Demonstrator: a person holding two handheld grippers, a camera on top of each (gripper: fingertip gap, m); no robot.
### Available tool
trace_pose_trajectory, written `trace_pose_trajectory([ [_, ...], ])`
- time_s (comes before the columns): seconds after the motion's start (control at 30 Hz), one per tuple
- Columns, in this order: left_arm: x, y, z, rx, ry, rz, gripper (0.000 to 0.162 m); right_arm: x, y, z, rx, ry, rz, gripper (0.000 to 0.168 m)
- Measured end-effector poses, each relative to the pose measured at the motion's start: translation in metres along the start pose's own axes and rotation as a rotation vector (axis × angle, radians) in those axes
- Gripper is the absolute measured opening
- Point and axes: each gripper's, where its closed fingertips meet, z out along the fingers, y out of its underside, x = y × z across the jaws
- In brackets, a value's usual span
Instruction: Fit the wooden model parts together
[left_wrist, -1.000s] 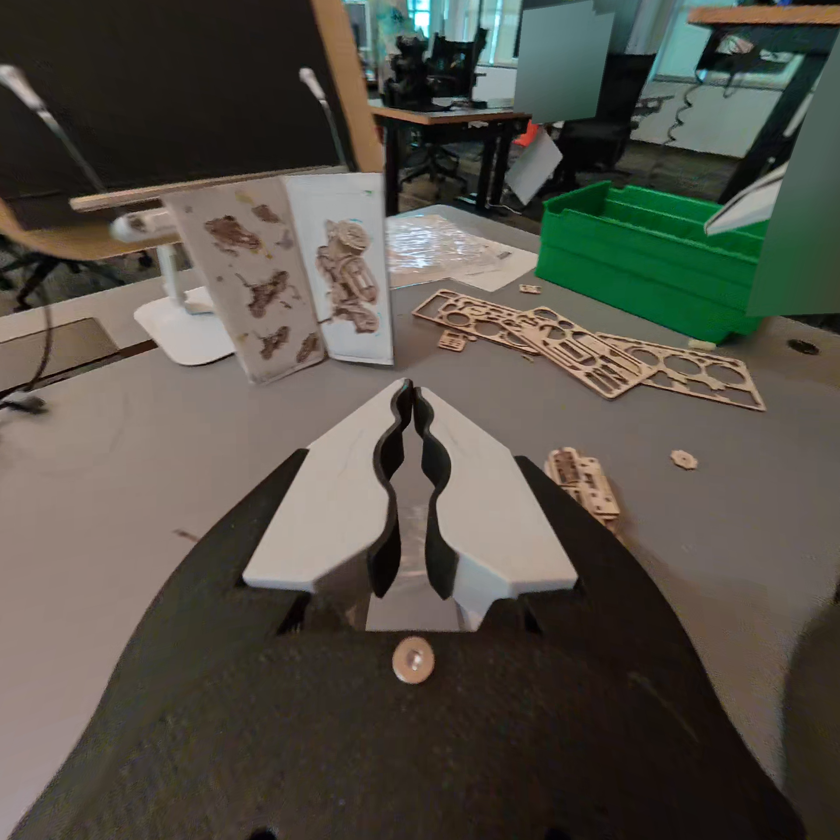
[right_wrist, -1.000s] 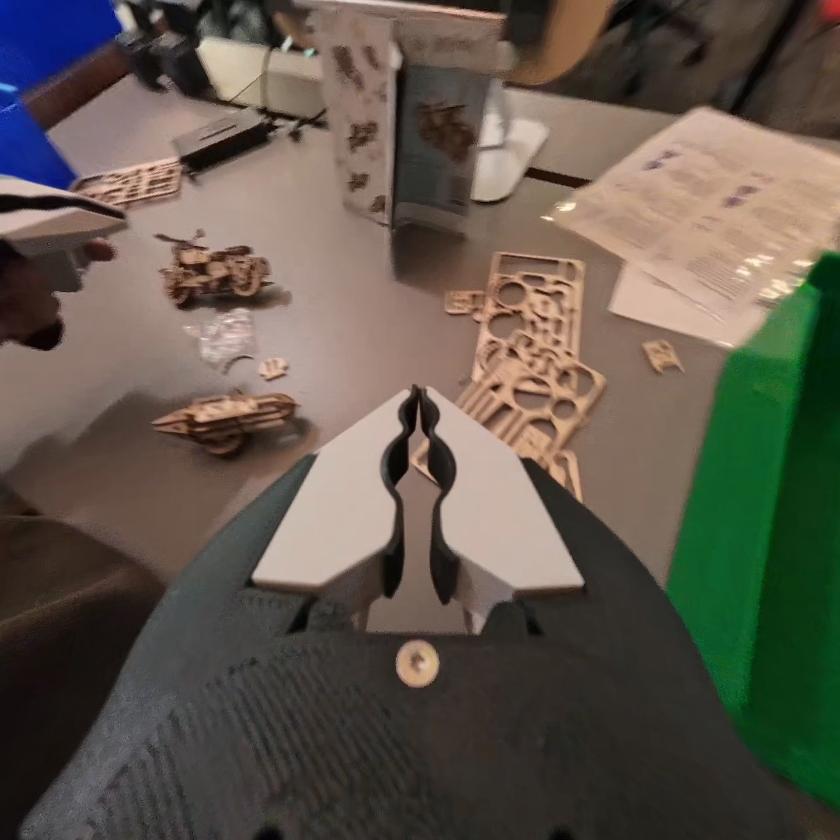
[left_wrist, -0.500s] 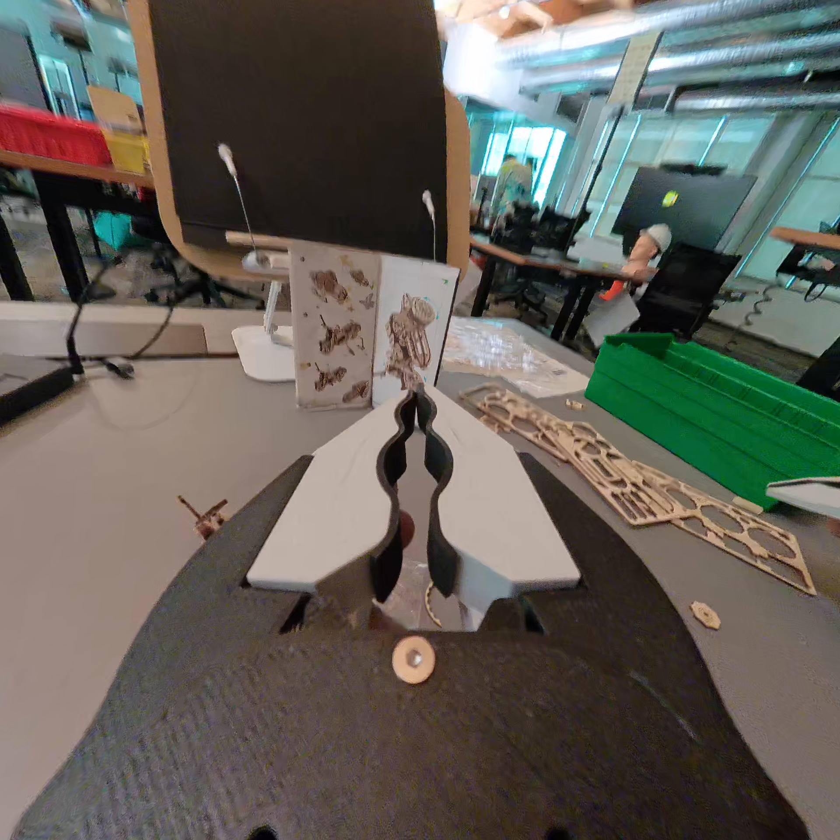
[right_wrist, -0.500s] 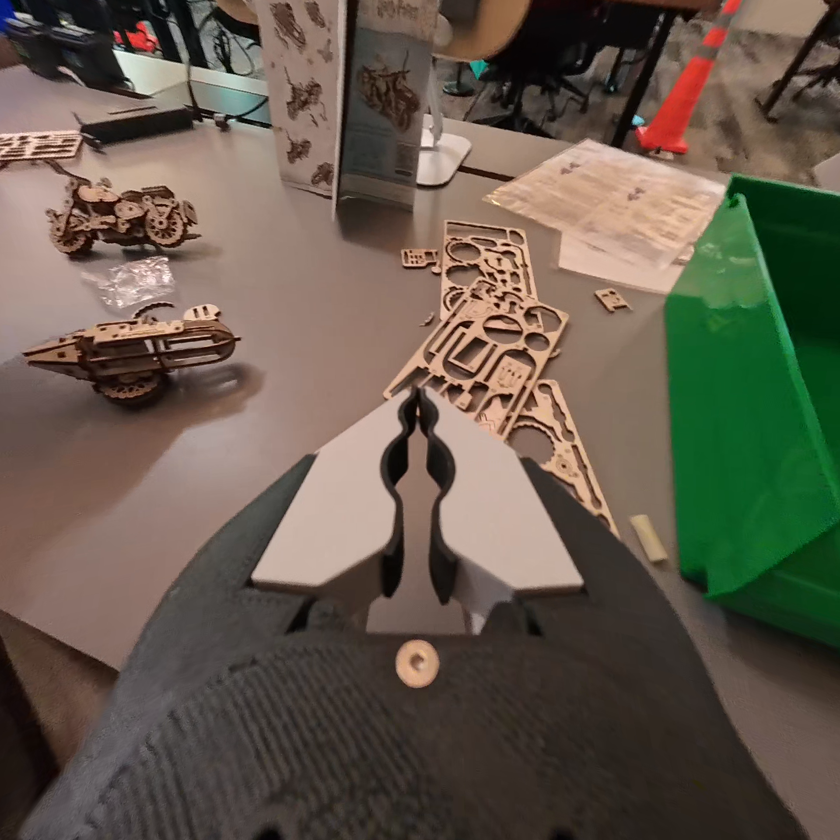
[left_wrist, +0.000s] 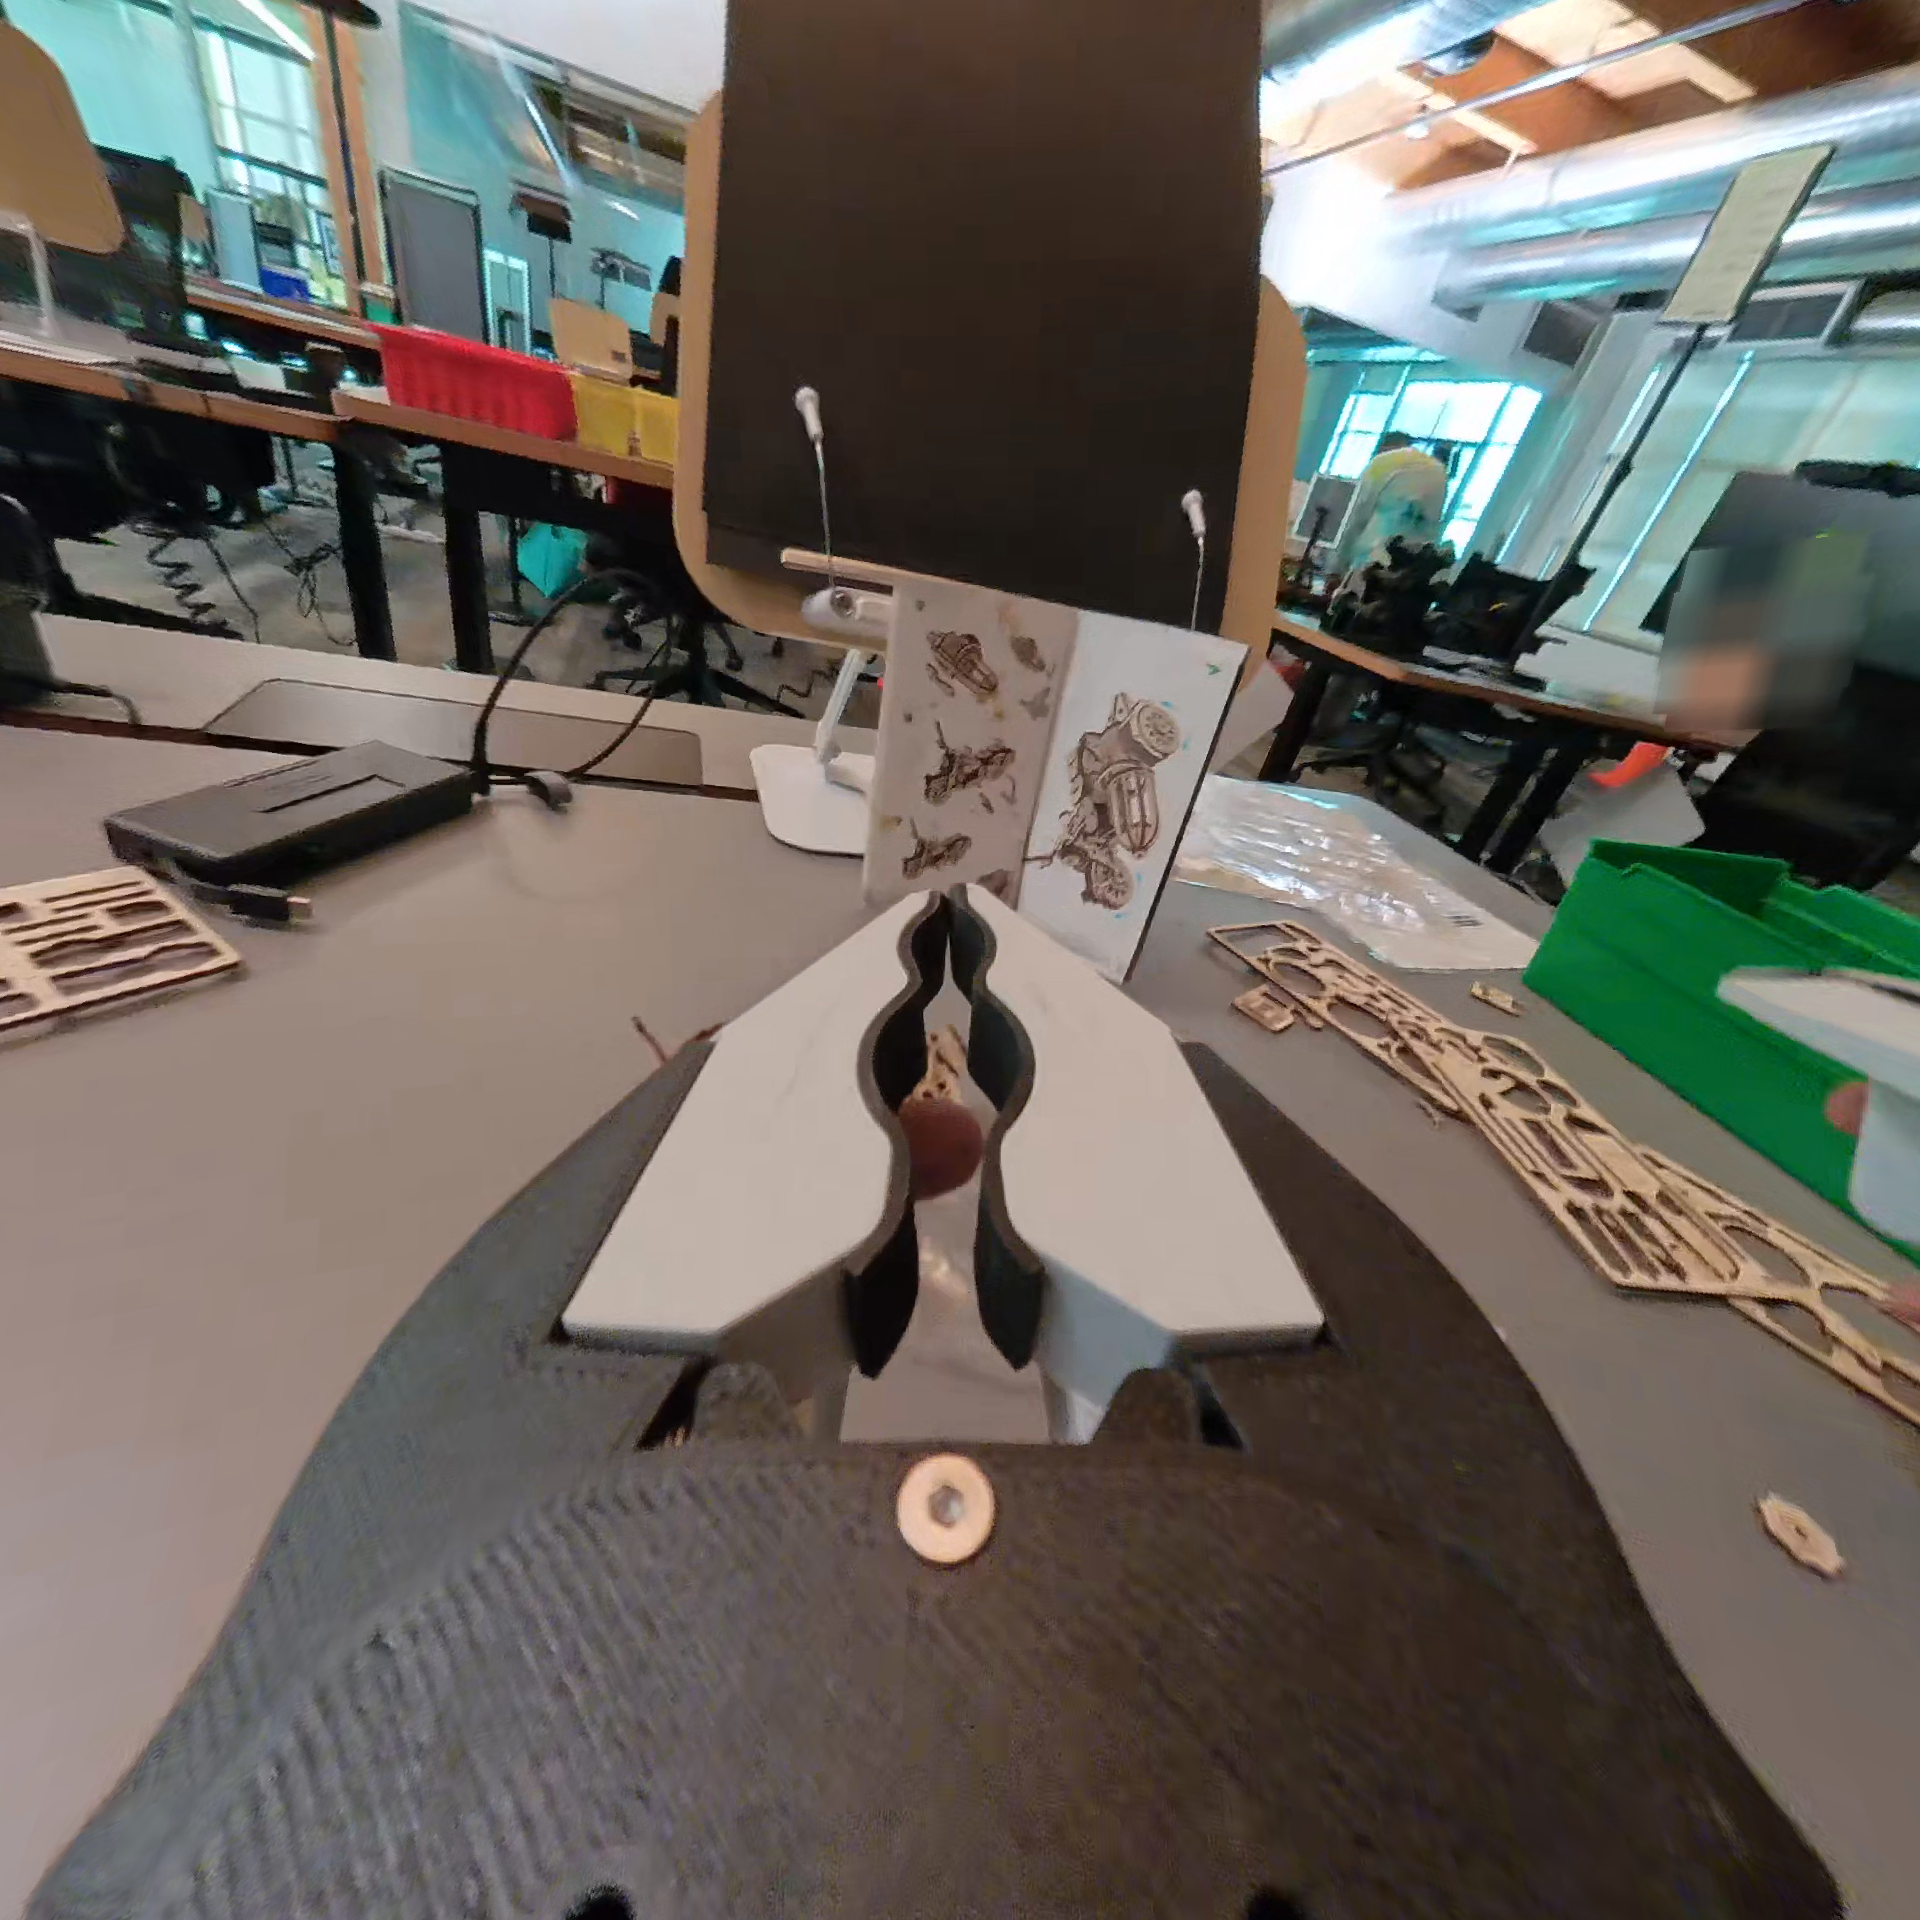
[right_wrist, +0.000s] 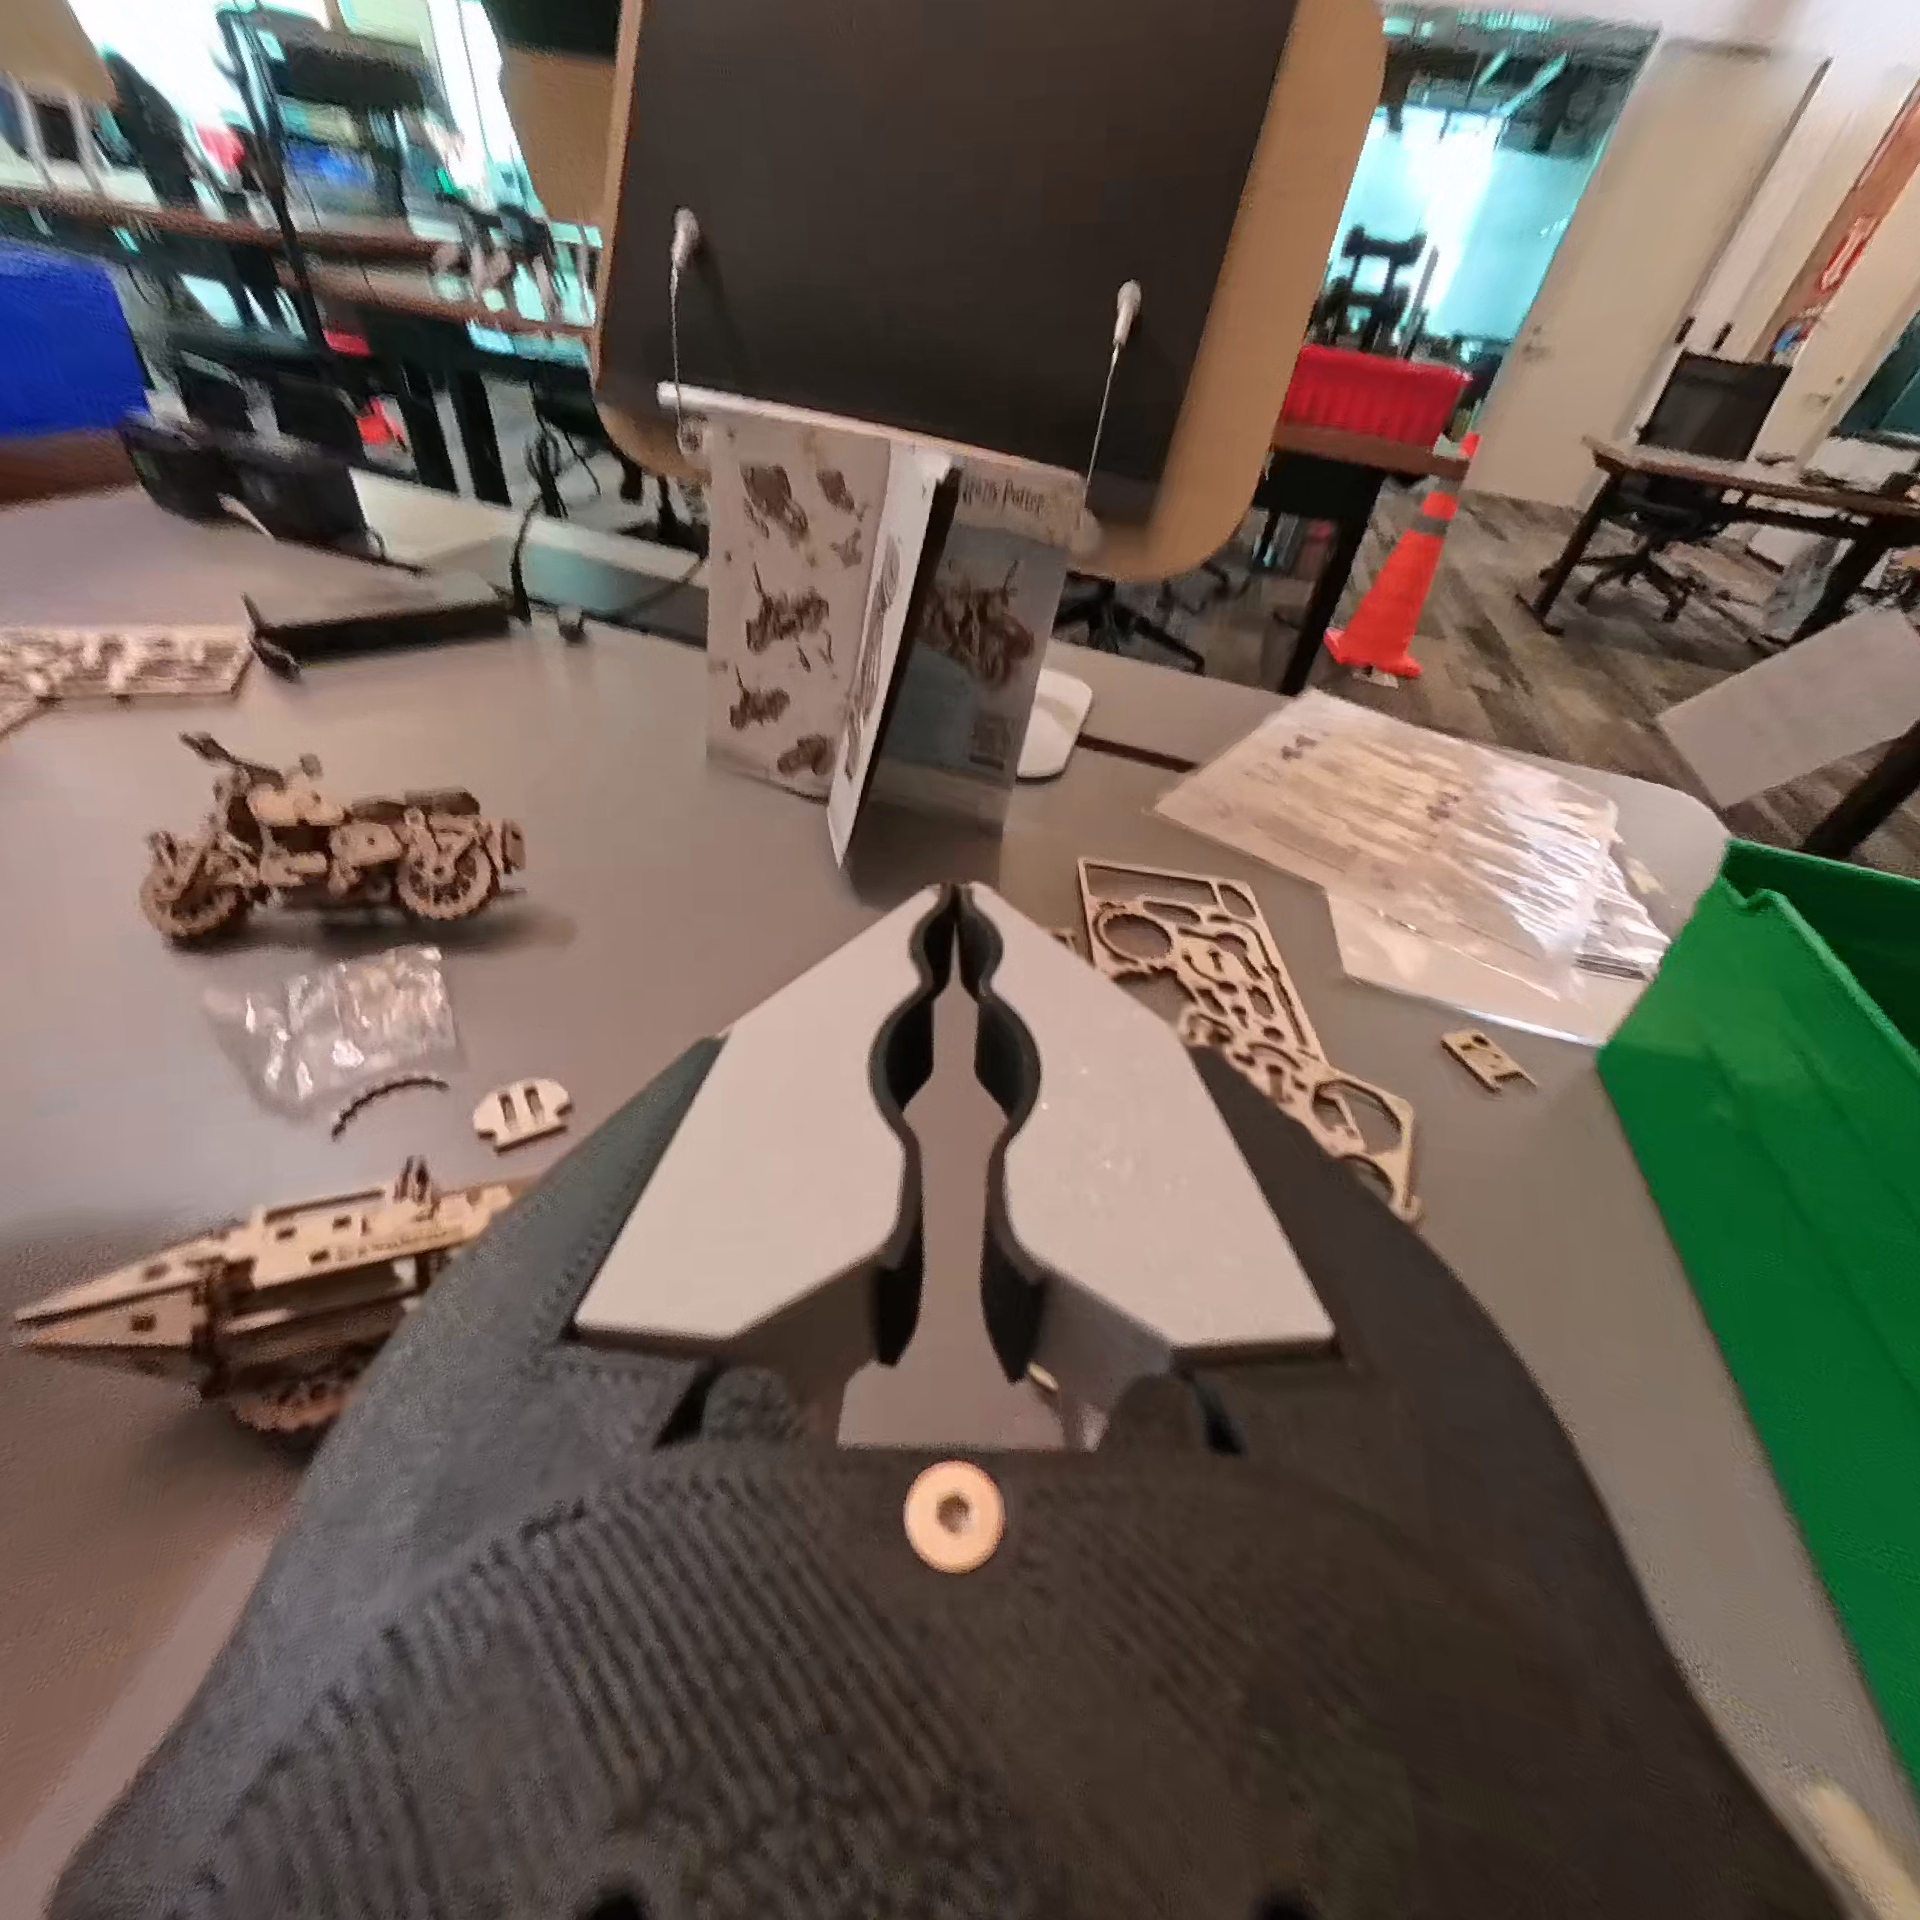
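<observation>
The half-built wooden sidecar (right_wrist: 265, 1283) is lying on the grey table (right_wrist: 644, 883) low to the left of my right gripper (right_wrist: 954, 906), with the finished wooden motorcycle (right_wrist: 332, 844) standing beyond it. I am holding both grippers above the table, tips pinched together, gripping nothing. My left gripper (left_wrist: 948, 912) is pointing toward the propped-up booklet (left_wrist: 1049, 800); punched-out wooden sheets (left_wrist: 1538, 1132) are lying to its right beside the green bin (left_wrist: 1683, 997).

Matt grey table (right_wrist: 644, 831), laser-cut wooden motorcycle (right_wrist: 332, 842), glossy green plastic bin (right_wrist: 1787, 1143), crinkled clear plastic bag (right_wrist: 332, 1013)
</observation>
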Motion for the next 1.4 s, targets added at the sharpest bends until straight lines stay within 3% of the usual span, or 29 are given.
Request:
trace_pose_trajectory([
  [0.17,0.008,0.020,-0.035,-0.106,0.082,-0.102,0.000,-0.002,0.023,-0.016,-0.009,-0.033,0.039,0.000],
  [0.33,0.021,0.045,-0.074,-0.207,0.114,-0.082,0.000,-0.016,0.049,-0.054,-0.087,-0.119,-0.085,0.000],
  [0.47,0.031,0.068,-0.094,-0.302,0.138,-0.115,0.001,-0.039,0.053,-0.073,-0.117,-0.216,-0.009,0.011],
  [0.63,0.072,0.103,-0.096,-0.473,0.225,-0.071,0.039,-0.058,0.066,-0.083,-0.181,-0.266,-0.018,0.012],
  [0.77,0.079,0.103,-0.079,-0.447,0.174,0.052,0.046,-0.065,0.069,-0.084,-0.202,-0.293,0.008,0.015],
  [0.93,0.081,0.088,-0.062,-0.383,0.198,0.003,0.069,-0.069,0.070,-0.080,-0.204,-0.381,0.139,0.052],
  [1.0,0.070,0.081,-0.065,-0.329,0.167,0.012,0.058,-0.063,0.075,-0.075,-0.217,-0.366,0.153,0.041],
  [1.07,0.058,0.072,-0.070,-0.269,0.132,0.018,0.016,-0.050,0.075,-0.069,-0.200,-0.302,0.138,0.019],
  [1.1,0.055,0.068,-0.074,-0.250,0.135,0.006,0.000,-0.045,0.072,-0.068,-0.178,-0.278,0.131,0.001],
  [1.17,0.062,0.065,-0.080,-0.253,0.211,-0.054,0.000,-0.038,0.061,-0.067,-0.122,-0.244,0.122,0.000],
  [1.4,0.051,0.061,-0.080,-0.219,0.193,-0.083,0.000,-0.033,0.054,-0.061,-0.066,-0.141,0.056,0.000],
])
